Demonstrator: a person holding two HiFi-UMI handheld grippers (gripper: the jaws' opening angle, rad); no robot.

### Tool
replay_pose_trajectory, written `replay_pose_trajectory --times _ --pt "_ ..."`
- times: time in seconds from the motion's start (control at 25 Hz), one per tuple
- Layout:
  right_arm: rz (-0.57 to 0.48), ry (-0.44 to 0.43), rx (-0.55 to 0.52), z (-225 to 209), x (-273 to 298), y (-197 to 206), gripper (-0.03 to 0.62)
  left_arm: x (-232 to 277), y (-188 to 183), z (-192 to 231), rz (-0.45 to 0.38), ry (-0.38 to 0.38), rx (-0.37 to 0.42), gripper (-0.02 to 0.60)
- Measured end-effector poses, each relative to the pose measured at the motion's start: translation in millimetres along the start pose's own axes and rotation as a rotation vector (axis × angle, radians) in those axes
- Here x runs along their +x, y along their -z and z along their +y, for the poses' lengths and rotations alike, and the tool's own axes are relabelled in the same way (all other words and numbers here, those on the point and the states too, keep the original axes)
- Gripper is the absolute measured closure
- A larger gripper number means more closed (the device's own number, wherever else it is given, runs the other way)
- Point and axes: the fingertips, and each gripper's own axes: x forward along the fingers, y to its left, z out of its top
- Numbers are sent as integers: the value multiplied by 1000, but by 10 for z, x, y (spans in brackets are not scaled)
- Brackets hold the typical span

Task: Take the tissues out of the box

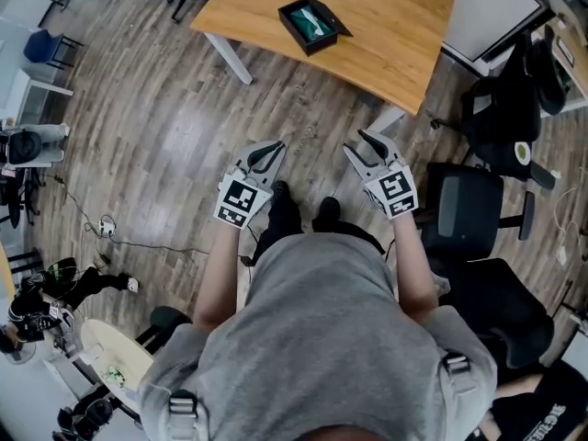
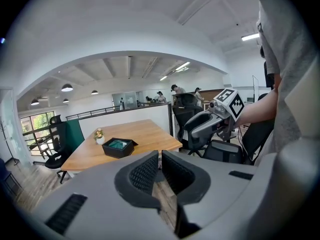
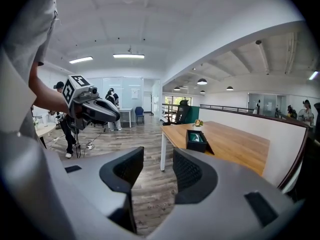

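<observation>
standing on a wood floor (image 1: pixel 165 127), a person (image 1: pixel 322 338) holds two empty grippers out in front: the left gripper (image 1: pixel 273 147) has its jaws pressed together, the right gripper (image 1: pixel 363 141) has its jaws spread apart. well ahead of both, an open black box (image 1: pixel 312 24) sits on the wooden tabletop (image 1: pixel 395 35), its teal contents possibly tissues.

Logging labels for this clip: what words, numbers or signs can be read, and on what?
Nothing reads clearly.
Left gripper and right gripper: square marker patterns only, no letters.
Black fabric, head view's lower right corner: white print, too blurred to read.
Box: no label readable.
</observation>
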Motion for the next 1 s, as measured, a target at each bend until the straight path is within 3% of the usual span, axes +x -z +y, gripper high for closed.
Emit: replay_pose_trajectory --times 0.2,0.44,0.6,1.0 --pt "12 17 3 -37 -51 98 343 39 -26 -21 -10 -5 -3 549" --pt "15 15 14 -86 -88 150 311 114 -44 -54 -13 2 -22 441" --pt "4 35 3 -121 -102 127 227 142 -67 -100 -10 22 -33 346" --pt "-4 48 2 -217 -102 130 187 211 -70 -88 4 4 -28 301"
